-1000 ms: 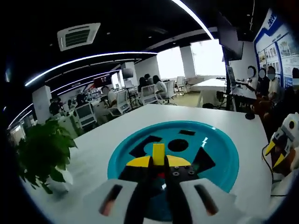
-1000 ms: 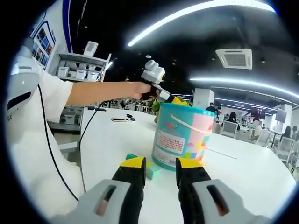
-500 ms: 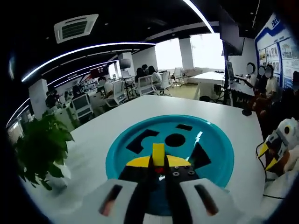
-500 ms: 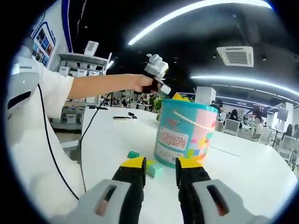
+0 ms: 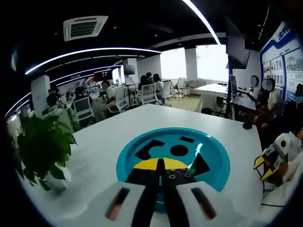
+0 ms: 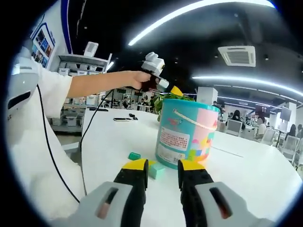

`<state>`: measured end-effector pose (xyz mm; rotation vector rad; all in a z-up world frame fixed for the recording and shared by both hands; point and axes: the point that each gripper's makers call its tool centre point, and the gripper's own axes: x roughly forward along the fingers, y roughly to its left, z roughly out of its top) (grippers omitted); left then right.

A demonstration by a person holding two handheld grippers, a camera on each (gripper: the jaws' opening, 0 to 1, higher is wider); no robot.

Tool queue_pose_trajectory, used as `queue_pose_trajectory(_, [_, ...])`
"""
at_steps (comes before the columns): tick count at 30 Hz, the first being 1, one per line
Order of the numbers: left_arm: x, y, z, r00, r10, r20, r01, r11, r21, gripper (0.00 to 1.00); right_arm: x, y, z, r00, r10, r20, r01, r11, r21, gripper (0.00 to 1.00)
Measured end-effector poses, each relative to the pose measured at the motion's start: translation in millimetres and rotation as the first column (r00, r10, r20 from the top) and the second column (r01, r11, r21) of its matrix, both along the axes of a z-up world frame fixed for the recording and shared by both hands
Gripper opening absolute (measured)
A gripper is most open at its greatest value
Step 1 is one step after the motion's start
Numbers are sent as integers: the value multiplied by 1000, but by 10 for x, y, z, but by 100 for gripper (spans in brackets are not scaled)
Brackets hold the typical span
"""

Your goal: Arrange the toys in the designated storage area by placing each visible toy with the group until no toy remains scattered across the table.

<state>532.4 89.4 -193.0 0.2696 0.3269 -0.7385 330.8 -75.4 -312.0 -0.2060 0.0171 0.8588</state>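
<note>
We hold the left gripper (image 5: 160, 165), jaws together on nothing visible, above the teal shape-sorter lid (image 5: 215, 161) of the toy bucket (image 6: 187, 140). The right gripper (image 6: 162, 169), jaws apart, faces two green blocks (image 6: 155, 170) just ahead at the bucket's foot. We should straddle one block squarely before closing.

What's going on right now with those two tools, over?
Left tool shut, nothing visible in it, above the teal lid. Right tool open over the table, facing the bucket. Two green blocks loose by the bucket.
</note>
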Motion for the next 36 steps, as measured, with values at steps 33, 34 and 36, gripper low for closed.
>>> queue_pose_trajectory(33, [-1080,157,-4,978,-118,170,147,974,-171,32,19,82,-6,1000,6,-6,-6,1000,-3,26])
queue_pose_trajectory(34, [-1117,171,-39,978,-114,175,145,974,-172,32,22,80,-5,1000,5,-9,-5,1000,-5,26])
queue_pose_trajectory(36, [-1195,184,-118,976,-118,183,148,976,-161,32,30,70,8,1000,1,-8,-1,1000,-6,26])
